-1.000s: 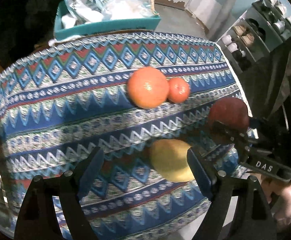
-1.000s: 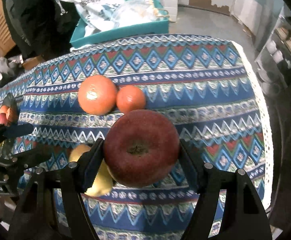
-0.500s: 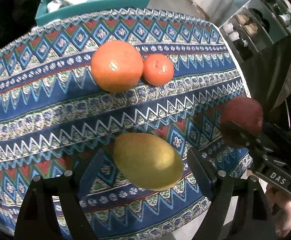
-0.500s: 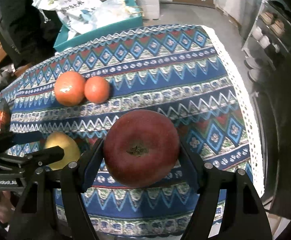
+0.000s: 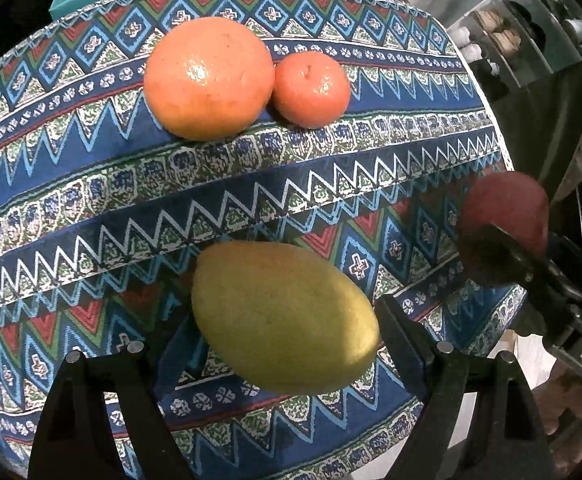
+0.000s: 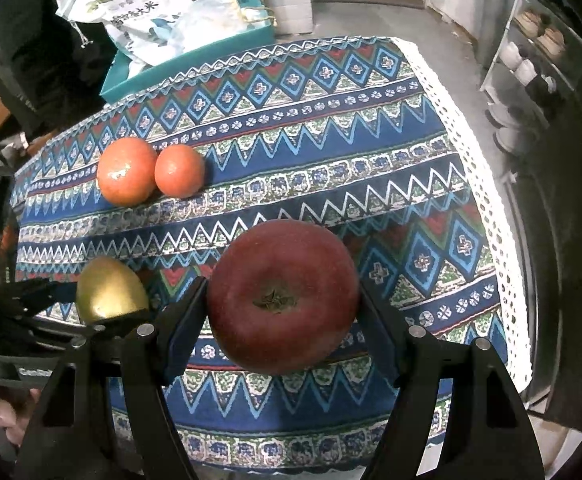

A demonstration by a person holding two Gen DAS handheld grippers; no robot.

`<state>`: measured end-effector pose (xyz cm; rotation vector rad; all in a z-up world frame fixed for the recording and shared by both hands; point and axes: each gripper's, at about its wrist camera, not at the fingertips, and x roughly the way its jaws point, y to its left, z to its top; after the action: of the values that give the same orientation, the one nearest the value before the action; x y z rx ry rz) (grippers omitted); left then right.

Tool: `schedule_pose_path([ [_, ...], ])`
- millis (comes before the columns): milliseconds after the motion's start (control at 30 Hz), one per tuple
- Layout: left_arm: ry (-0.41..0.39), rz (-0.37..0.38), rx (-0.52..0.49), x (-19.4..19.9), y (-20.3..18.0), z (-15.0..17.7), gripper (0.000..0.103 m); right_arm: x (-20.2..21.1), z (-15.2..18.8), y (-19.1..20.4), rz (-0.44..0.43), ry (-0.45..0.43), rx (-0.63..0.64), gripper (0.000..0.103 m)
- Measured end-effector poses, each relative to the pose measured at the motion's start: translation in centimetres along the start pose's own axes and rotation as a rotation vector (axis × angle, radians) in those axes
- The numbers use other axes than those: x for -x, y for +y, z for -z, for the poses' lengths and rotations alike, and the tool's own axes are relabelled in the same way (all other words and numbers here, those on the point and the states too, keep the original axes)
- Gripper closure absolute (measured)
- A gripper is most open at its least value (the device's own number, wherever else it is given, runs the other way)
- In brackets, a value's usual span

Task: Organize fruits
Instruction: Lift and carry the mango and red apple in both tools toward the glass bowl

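Between your left gripper (image 5: 287,344) fingers: mango (image 5: 285,318), long axis diagonal, jaws wide.
Right gripper (image 6: 281,312) clamps red apple (image 6: 283,296); left one's nearer the mango.

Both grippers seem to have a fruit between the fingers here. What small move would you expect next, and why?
Probably the left gripper closing on the yellow mango: its fingers flank the mango, but a gap shows on the left side. The right gripper already clamps the red apple, lifted over the tablecloth. The two oranges sit touching, a likely place to set the fruit.

Glossy, dimpled orange (image 5: 209,78), matt-skinned mango (image 5: 285,316), woven patterned tablecloth (image 5: 371,184), black plastic tongs (image 6: 281,308).
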<state>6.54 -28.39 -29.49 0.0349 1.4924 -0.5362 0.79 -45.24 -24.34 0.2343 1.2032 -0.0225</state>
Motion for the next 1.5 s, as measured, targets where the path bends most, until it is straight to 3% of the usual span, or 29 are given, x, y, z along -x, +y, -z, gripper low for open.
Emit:
schedule_pose_path([
  [100,-0.017,-0.016,-0.031,0.0,-0.3,0.2,0.021,-0.1,0.0,0.1,-0.002,0.001,0.001,0.030],
  [567,-0.098,-0.074,-0.130,1.6,-0.5,1.5,0.021,0.0,-0.3,0.9,0.001,-0.018,0.019,0.030],
  [1033,-0.245,-0.145,-0.180,8.5,0.7,3.0,0.021,3.2,-1.3,4.1,0.015,-0.117,0.120,0.030],
  [1500,-0.346,-0.155,-0.167,14.0,1.8,3.6,0.021,7.1,-2.5,7.6,-0.027,-0.208,0.179,0.030],
])
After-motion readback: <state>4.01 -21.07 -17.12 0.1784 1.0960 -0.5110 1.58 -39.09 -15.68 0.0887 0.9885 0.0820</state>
